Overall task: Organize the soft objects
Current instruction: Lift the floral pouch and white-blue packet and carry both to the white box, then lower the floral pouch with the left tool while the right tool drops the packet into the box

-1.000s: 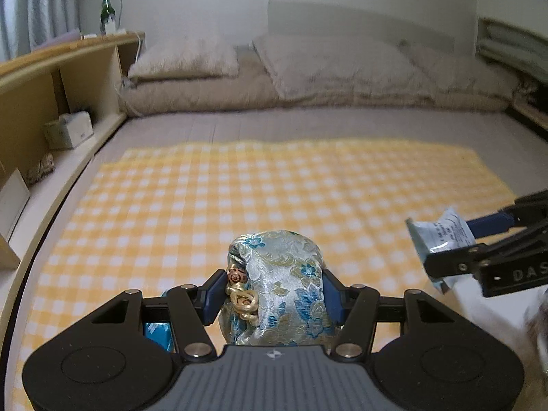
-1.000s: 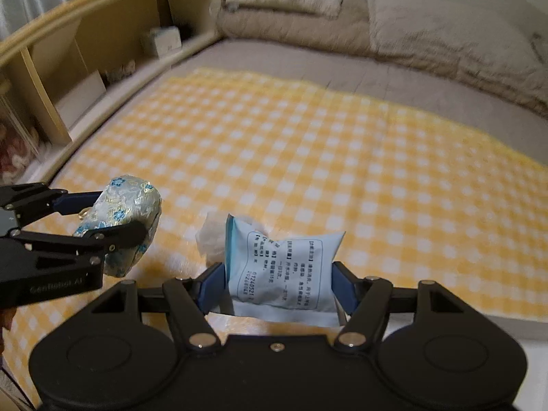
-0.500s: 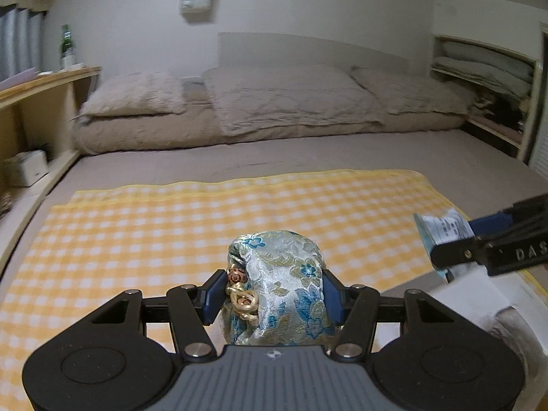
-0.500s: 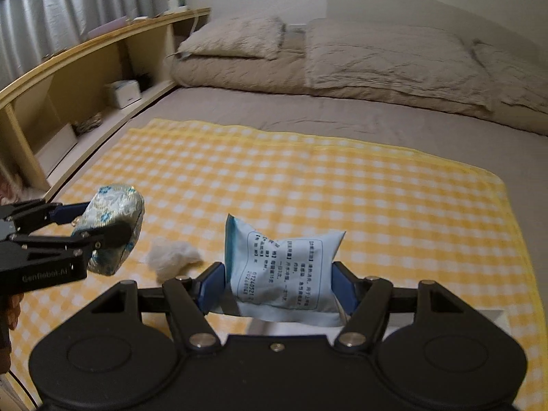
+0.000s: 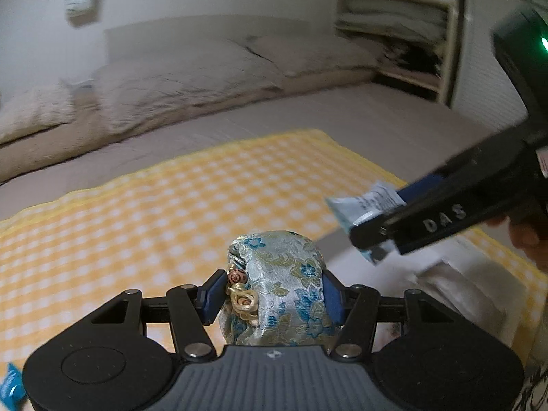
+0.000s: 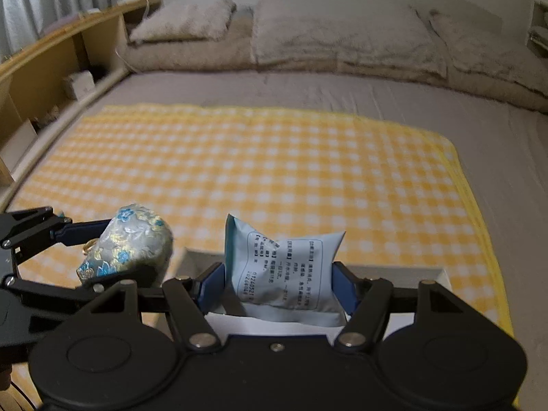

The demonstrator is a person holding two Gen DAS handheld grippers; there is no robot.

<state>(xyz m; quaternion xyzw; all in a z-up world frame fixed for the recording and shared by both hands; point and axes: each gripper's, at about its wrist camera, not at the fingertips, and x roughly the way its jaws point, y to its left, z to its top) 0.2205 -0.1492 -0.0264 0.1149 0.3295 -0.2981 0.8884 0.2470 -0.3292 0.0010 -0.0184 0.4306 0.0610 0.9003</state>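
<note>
My left gripper (image 5: 272, 294) is shut on a silver-blue brocade pouch (image 5: 277, 274) with a gold knot, held above the yellow checked blanket (image 5: 171, 212). It also shows at the left of the right wrist view (image 6: 126, 246). My right gripper (image 6: 277, 284) is shut on a light blue printed packet (image 6: 284, 270), seen in the left wrist view (image 5: 366, 205) up to the right of the pouch. A white box (image 6: 441, 274) lies just below and ahead of both grippers; its inside is mostly hidden.
The bed holds grey-beige pillows (image 6: 328, 30) at the far end. A wooden shelf unit (image 6: 68, 54) runs along the left side. A shelf of folded bedding (image 5: 394, 17) stands at the right. A small blue packet (image 5: 10, 383) lies at the blanket's near left.
Both grippers have swung right with their loads. The white box has come into view under them, and the white fluffy lump on the blanket has dropped out of sight.
</note>
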